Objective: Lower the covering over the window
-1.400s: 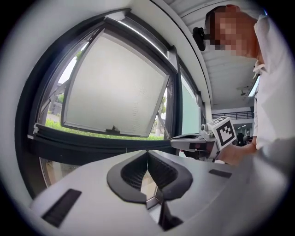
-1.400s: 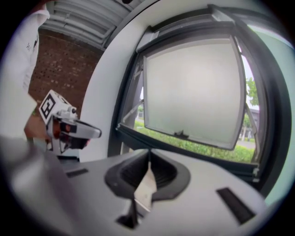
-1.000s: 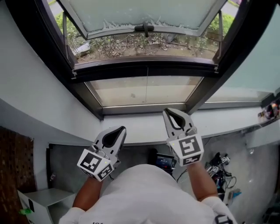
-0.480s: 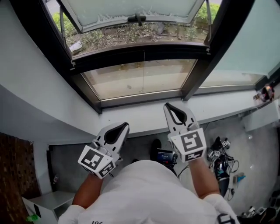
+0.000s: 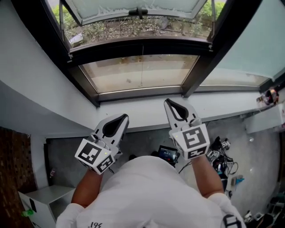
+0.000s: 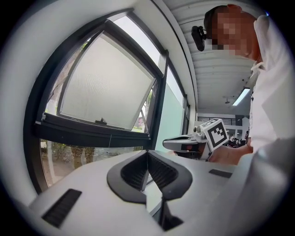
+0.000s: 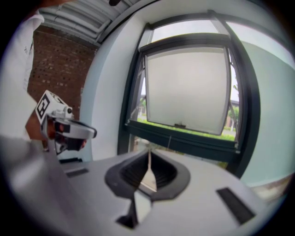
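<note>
Left claw (image 5: 119, 120) and right claw (image 5: 172, 105) were clenched, empty, short of the window (image 5: 133, 45). The covering was out of view. A thin cord (image 5: 141, 67) hung at mid-window. Judged light, limp, slippery: pinch it low.

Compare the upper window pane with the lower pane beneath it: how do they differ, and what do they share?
The upper pane is frosted; the lower pane is clear, with greenery showing through. The upper pane is tilted outward, open; the lower pane sits flush. The upper pane carries a dark handle on its bottom edge; the lower pane shows none. Both sit in one dark frame.
</note>
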A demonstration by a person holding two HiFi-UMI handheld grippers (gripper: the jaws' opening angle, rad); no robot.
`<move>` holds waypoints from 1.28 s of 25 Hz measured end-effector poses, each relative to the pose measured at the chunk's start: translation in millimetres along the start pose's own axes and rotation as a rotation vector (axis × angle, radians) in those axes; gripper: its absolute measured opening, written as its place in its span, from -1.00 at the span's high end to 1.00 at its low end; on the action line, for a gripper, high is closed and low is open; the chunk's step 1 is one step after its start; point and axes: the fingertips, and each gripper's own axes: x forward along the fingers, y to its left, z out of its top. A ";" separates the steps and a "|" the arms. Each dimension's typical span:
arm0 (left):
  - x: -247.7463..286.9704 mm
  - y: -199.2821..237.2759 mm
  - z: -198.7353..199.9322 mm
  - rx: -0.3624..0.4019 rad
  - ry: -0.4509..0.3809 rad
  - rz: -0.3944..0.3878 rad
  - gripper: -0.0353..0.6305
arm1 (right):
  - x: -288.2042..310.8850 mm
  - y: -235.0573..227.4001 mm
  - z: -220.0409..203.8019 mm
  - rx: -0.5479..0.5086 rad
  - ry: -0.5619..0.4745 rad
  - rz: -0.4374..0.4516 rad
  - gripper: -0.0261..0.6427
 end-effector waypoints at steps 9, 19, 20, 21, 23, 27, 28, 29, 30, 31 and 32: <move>14.6 -23.0 -6.8 -0.001 0.015 0.005 0.83 | -14.2 -13.8 -14.6 0.005 0.014 0.020 0.83; 18.0 -28.9 -7.9 0.010 0.020 -0.010 0.83 | -19.5 -16.4 -17.3 -0.014 0.016 0.003 0.85; 18.1 -29.6 -7.7 0.011 0.021 -0.012 0.83 | -19.9 -16.4 -17.3 -0.014 0.017 0.004 0.85; 18.4 -30.1 -7.5 0.012 0.021 -0.014 0.83 | -20.1 -16.5 -17.4 -0.014 0.018 0.004 0.85; 19.7 -30.5 -6.5 0.015 0.020 -0.017 0.83 | -20.0 -17.6 -17.8 -0.013 0.020 0.003 0.85; 20.2 -30.3 -6.4 0.015 0.021 -0.017 0.83 | -19.7 -17.4 -18.2 -0.016 0.021 0.002 0.85; 19.6 -30.2 -7.2 0.014 0.022 -0.016 0.83 | -19.7 -16.5 -18.7 -0.017 0.022 0.004 0.85; 19.1 -30.3 -7.9 0.013 0.024 -0.015 0.83 | -19.6 -15.9 -19.3 -0.021 0.025 0.004 0.85; 18.9 -30.3 -8.2 0.012 0.025 -0.014 0.83 | -19.5 -15.6 -19.7 -0.025 0.027 0.004 0.85; 18.9 -30.2 -8.1 0.012 0.024 -0.014 0.83 | -19.4 -15.7 -19.6 -0.032 0.028 0.003 0.86; 19.0 -30.0 -7.7 0.013 0.024 -0.012 0.83 | -19.4 -15.8 -19.1 -0.039 0.028 0.001 0.86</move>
